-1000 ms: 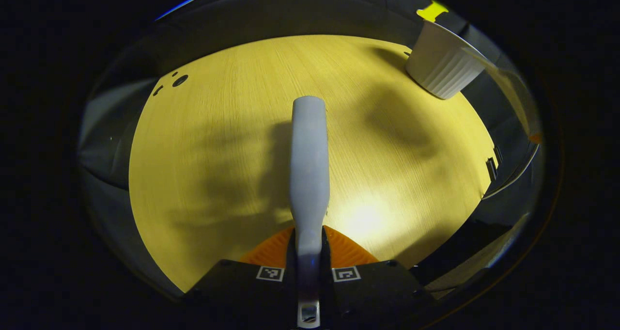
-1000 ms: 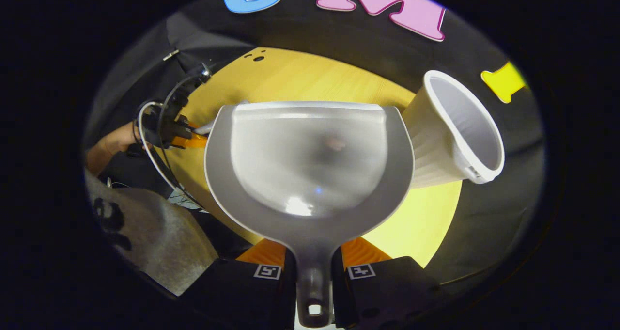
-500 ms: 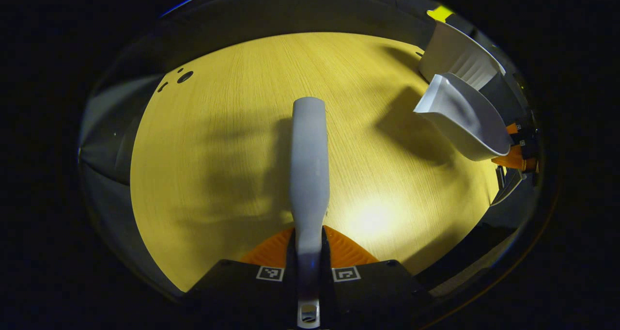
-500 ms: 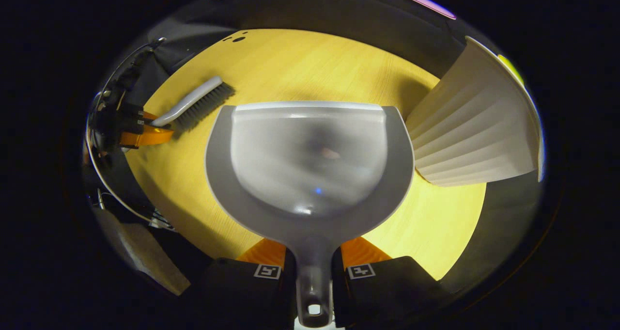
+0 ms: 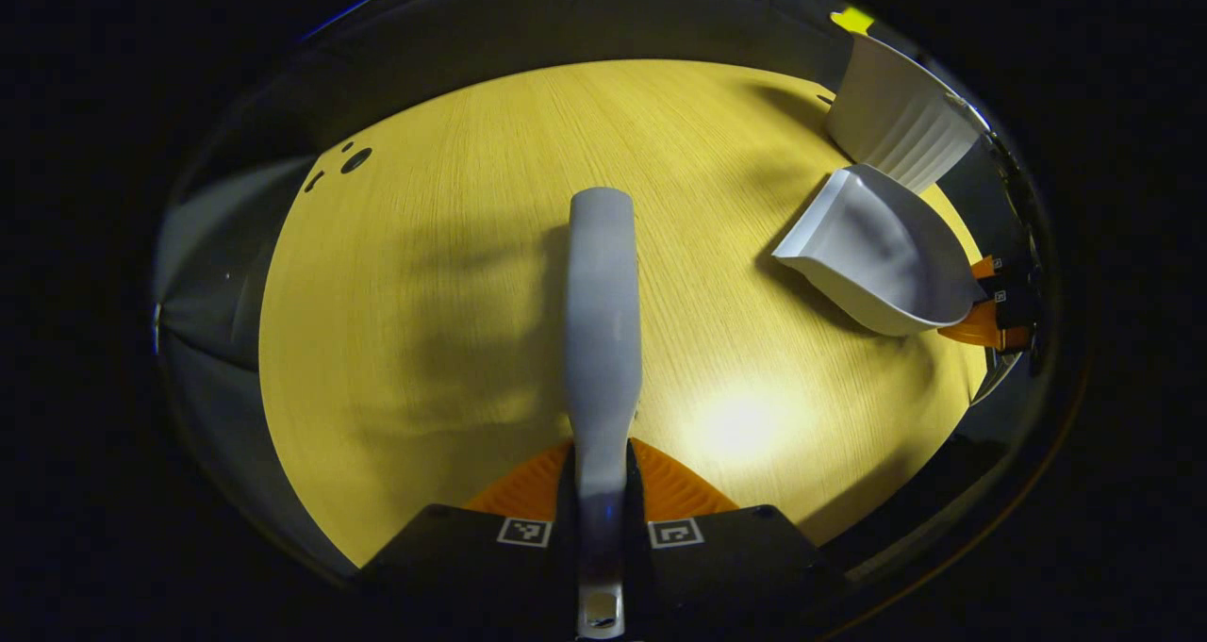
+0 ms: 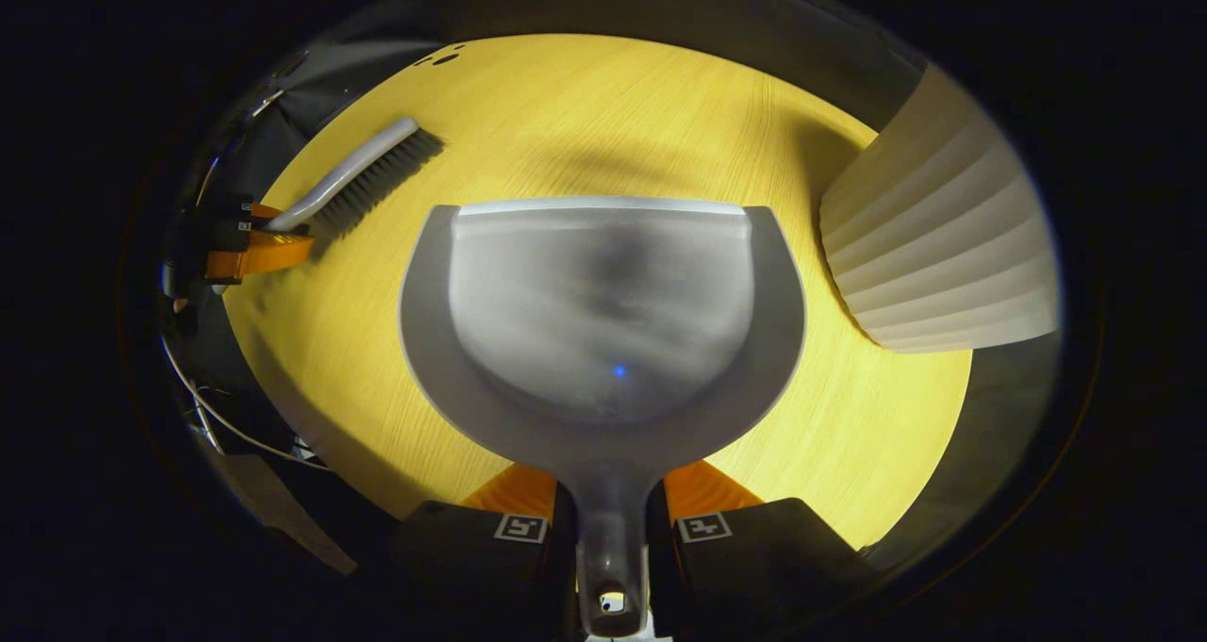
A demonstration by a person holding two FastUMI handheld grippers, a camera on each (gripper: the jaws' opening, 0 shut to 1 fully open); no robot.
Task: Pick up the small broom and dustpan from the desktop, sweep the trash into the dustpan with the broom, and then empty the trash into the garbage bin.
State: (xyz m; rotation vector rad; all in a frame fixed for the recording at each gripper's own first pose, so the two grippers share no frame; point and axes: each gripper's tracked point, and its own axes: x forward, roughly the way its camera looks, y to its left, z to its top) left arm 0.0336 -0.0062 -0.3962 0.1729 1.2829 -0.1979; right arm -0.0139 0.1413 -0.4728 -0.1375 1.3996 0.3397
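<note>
Left hand-held gripper (image 5: 601,491): fingers clamped on the broom (image 5: 602,331) handle, held over the surface (image 5: 424,274). Right hand-held gripper (image 6: 611,515): fingers clamped on the dustpan (image 6: 603,321) handle, pan low over the surface, just beside the ribbed white garbage bin (image 6: 943,255).

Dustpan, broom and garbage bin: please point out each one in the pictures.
Dustpan (image 6: 603,312): right gripper view, on the inner floor of its scoop.
Broom (image 6: 377,178): right gripper view, on its bristles.
Garbage bin (image 6: 943,246): right gripper view, on its ribbed outer wall.
</note>
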